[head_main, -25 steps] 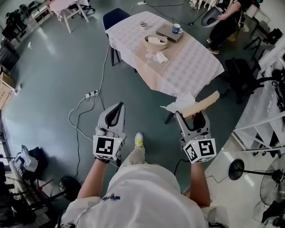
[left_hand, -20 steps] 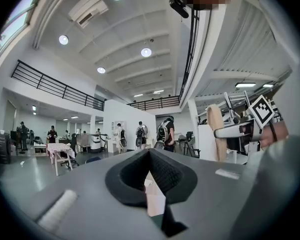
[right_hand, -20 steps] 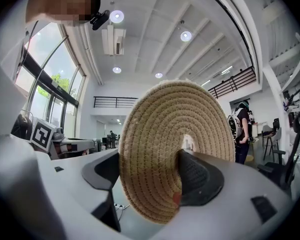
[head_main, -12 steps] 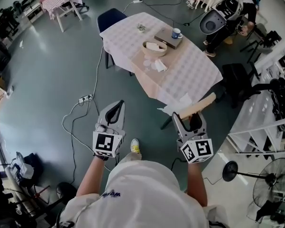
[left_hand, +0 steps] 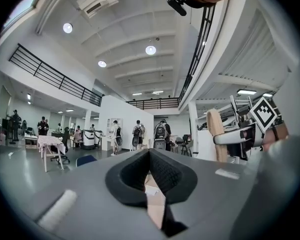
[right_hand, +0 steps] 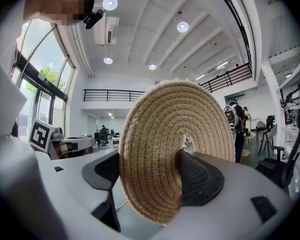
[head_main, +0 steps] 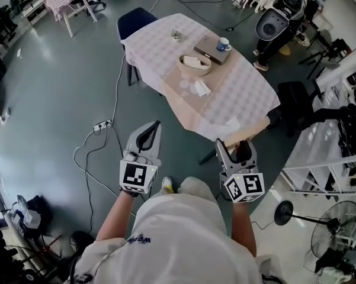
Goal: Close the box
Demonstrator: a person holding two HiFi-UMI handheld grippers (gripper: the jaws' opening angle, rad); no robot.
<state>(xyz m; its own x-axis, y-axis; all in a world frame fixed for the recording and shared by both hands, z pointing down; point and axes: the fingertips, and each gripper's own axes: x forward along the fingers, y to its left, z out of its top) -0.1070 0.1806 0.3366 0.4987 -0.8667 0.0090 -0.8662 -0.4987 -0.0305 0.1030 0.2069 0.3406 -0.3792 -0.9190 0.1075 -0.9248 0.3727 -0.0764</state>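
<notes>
Long table with pale checked cloth [head_main: 160, 40] stands ahead on the grey floor, well apart from both grippers. Round woven straw basket [head_main: 195, 65] sits near its middle, uncovered. Right gripper [head_main: 236, 148] clamps the flat round woven straw lid [right_hand: 154, 134], held upright on edge. Left gripper [head_main: 154, 128]: jaws together, nothing between them.

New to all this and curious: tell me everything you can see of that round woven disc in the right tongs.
The woven disc is round, tan, coiled from straw-like cord in a stitched spiral, slightly domed, with what looks like a small gap at its centre. It stands on edge in the air, clamped between the jaws of the right tongs.
</notes>
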